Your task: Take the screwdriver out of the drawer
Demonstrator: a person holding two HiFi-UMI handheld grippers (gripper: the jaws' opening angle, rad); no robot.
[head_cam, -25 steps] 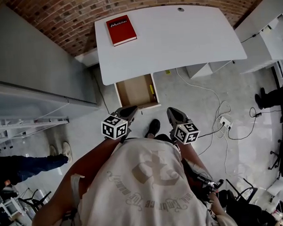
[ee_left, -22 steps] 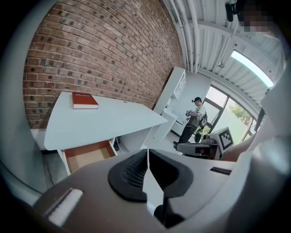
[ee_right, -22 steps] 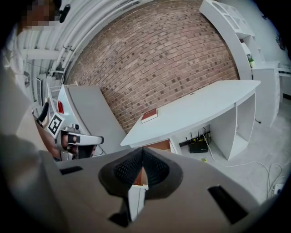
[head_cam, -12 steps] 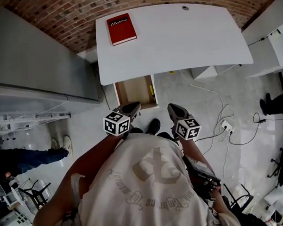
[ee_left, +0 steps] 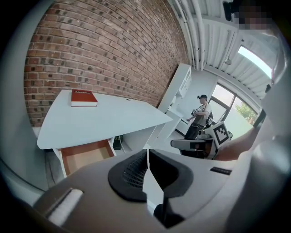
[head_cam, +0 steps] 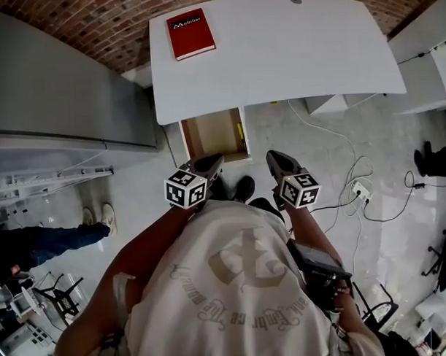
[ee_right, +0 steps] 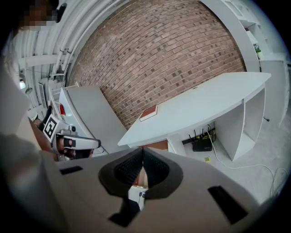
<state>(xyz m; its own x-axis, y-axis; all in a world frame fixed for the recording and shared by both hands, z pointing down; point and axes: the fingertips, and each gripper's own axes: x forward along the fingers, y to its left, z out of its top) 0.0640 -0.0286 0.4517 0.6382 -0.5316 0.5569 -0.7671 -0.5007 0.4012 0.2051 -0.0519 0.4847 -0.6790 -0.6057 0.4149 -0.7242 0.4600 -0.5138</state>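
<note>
The wooden drawer (head_cam: 210,135) stands pulled out under the white table (head_cam: 292,54). A yellow screwdriver (head_cam: 240,131) lies along the drawer's right side. In the head view my left gripper (head_cam: 211,164) hovers just in front of the drawer's front edge, its jaws shut and empty. My right gripper (head_cam: 275,158) is held to the right of the drawer, also shut on nothing. The left gripper view shows the drawer (ee_left: 86,154) past the closed left gripper (ee_left: 148,152); the screwdriver is not visible there. In the right gripper view the closed right gripper (ee_right: 142,152) hides most of the drawer.
A red book (head_cam: 191,34) lies on the table's far left corner. A grey cabinet (head_cam: 59,92) stands left of the table. Cables and a power strip (head_cam: 358,191) trail on the floor to the right. A router (ee_right: 201,144) sits under the table. A person (ee_left: 200,122) stands in the background.
Both grippers have moved forward toward the drawer together with the person. Their jaws have stayed shut.
</note>
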